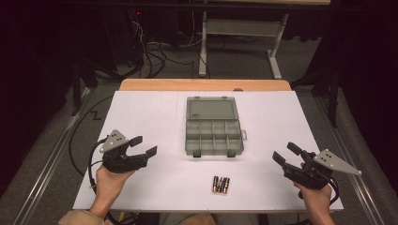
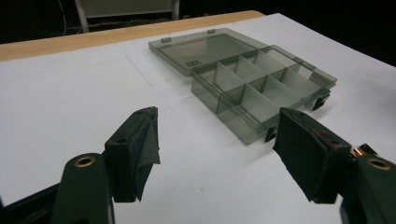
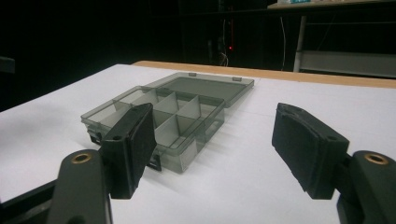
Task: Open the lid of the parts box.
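A grey see-through compartment box (image 1: 213, 138) lies open at the middle of the white table top (image 1: 141, 112), its lid (image 1: 211, 108) flat behind it and its cells empty. Several batteries (image 1: 220, 184) lie side by side in front of the box, near the front edge. My left gripper (image 1: 145, 145) hovers left of the box, open and holding nothing. My right gripper (image 1: 285, 152) hovers right of the box, also open and empty. The left gripper view has the box (image 2: 261, 88) beyond the wide jaws of the left gripper (image 2: 217, 126). The right gripper view has the box (image 3: 173, 112) ahead of the right gripper (image 3: 213, 116).
A wooden strip (image 1: 202, 84) runs along the table's far edge. Beyond it, a white desk frame (image 1: 239, 42) and cables (image 1: 155, 54) stand on the dark floor. A battery end (image 2: 364, 149) peeks out behind one jaw in the left gripper view.
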`<state>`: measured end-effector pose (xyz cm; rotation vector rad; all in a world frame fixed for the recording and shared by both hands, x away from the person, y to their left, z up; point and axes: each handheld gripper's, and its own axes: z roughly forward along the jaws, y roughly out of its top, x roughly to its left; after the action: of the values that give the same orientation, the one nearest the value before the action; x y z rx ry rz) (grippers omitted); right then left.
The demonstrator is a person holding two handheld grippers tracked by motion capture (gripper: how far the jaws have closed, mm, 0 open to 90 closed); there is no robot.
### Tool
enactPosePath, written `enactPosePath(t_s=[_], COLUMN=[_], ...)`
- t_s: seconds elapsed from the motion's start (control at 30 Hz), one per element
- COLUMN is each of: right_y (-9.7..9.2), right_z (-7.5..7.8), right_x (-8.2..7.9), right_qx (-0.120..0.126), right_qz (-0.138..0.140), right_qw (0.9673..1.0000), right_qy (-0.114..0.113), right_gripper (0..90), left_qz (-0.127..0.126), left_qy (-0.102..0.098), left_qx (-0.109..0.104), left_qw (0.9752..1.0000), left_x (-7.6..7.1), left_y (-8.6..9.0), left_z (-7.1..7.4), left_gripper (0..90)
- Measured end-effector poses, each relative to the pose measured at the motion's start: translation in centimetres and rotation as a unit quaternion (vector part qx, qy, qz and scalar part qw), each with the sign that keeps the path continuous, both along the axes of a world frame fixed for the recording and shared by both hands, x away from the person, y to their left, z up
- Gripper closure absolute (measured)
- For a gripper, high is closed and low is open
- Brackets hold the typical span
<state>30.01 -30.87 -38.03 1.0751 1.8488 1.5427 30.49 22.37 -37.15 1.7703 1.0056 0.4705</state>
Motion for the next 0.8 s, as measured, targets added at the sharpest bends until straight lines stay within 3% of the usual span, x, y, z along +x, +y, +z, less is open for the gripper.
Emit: enactPosePath(t_s=[0.27,0.5,0.8], right_y=[-0.4,-0.7,-0.9], right_z=[-1.0,-2.4,-3.1], right_x=[-1.4,-1.6,-2.4], right_qx=[0.008,0.013,0.010], right_qz=[0.000,-0.006,-0.004], right_qw=[0.9996,0.9994,0.9985], right_qy=[-0.026,-0.032,-0.053], right_gripper=[31.2,31.3,30.6], left_qz=[0.002,0.014,0.019], left_qy=[-0.016,-0.021,-0.045], left_qx=[-0.005,-0.020,-0.009], left_qw=[0.9999,0.9995,0.9987], left_x=[-1.2,-1.6,-2.0], left_y=[0.4,0.8,0.8], left_z=[-1.4,-2.3,-2.6], left_gripper=[31.5,31.7,31.3])
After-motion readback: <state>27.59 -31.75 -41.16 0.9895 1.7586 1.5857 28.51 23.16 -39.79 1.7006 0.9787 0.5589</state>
